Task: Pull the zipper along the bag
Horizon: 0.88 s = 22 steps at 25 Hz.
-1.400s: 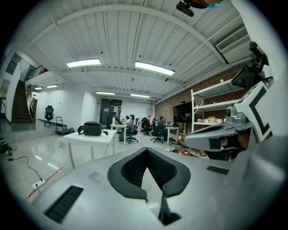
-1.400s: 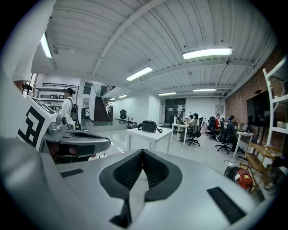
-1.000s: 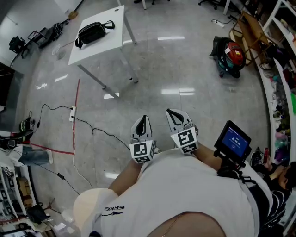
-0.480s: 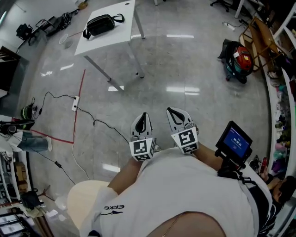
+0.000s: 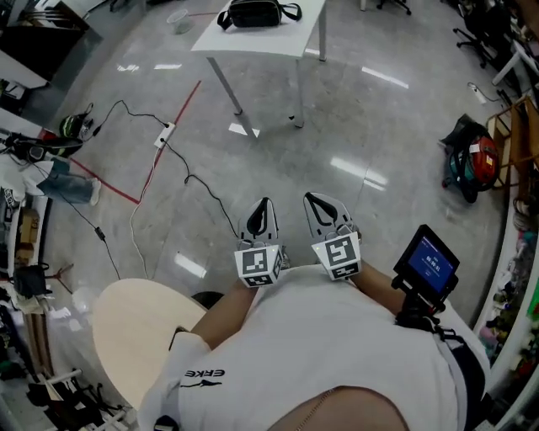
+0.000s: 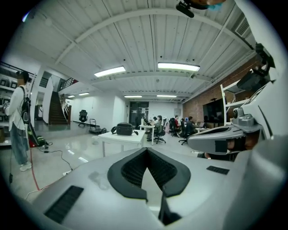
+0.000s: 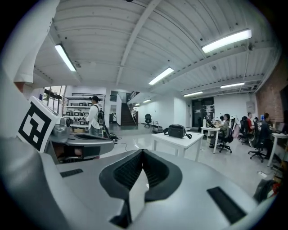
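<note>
Head view: you're holding L gripper (image 5: pixel 263 206) & R gripper (image 5: pixel 313 202) side by side, close to your chest, tips pointing fwd over the floor; black bag (image 5: pixel 251 12) is lying on the white table (image 5: pixel 286 38) at the frame's top, well apart from both
Left gripper view: L gripper (image 6: pixel 146 152) jaws are meeting at the tips, nothing btwn them; bag (image 6: pixel 123 129) is sitting on the table (image 6: pixel 130 137) far ahead, a bit left of the jaws
Right gripper view: R gripper (image 7: pixel 142 152) jaws are pressing together too, gripping nothing; bag (image 7: pixel 176 130) is sitting on the table (image 7: pixel 182 139) ahead, slightly right; a person w/ a backpack (image 7: pixel 93 117) is standing off to the left
</note>
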Each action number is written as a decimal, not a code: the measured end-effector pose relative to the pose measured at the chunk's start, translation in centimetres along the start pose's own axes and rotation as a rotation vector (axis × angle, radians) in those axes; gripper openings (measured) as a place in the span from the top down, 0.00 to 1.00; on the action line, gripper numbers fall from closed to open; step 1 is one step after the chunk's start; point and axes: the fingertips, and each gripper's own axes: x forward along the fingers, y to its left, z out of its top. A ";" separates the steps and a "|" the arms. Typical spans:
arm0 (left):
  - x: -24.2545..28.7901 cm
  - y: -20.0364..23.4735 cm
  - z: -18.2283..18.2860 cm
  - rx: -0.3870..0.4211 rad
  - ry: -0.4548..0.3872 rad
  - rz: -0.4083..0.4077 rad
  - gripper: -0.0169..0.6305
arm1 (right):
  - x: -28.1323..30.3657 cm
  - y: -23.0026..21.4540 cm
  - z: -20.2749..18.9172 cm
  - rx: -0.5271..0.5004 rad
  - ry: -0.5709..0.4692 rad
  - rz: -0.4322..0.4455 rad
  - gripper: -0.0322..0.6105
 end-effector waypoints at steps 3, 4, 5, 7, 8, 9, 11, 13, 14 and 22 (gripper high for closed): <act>0.1 1.6 -0.1 -0.019 0.005 0.070 0.97 | 1.7 0.5 0.2 -0.009 0.005 0.069 0.94; 0.1 2.0 -0.1 -0.025 0.008 0.092 0.97 | 2.1 0.7 0.2 -0.010 0.007 0.091 0.94; -0.1 2.2 -0.2 -0.031 0.009 0.114 0.97 | 2.3 1.0 0.1 -0.010 0.009 0.112 0.94; -0.5 3.0 -0.6 -0.046 0.013 0.154 0.97 | 3.0 1.7 -0.1 -0.012 0.014 0.151 0.94; -0.6 3.7 -0.8 -0.053 0.016 0.171 0.97 | 3.6 2.1 -0.2 -0.015 0.016 0.168 0.94; -0.7 4.4 -1.0 -0.058 0.021 0.186 0.97 | 4.2 2.6 -0.2 -0.015 0.019 0.184 0.94; -1.2 5.2 -1.1 -0.062 0.030 0.200 0.97 | 4.7 3.6 0.0 -0.013 0.018 0.209 0.94; -1.4 5.6 -0.7 -0.060 0.030 0.201 0.97 | 4.7 4.1 0.6 -0.019 0.011 0.220 0.94; -1.4 5.7 -0.5 -0.058 0.026 0.202 0.97 | 4.9 4.2 0.9 -0.023 0.008 0.222 0.94; 1.4 8.9 1.2 -0.037 0.001 0.183 0.97 | 7.9 4.7 2.8 -0.061 -0.006 0.205 0.94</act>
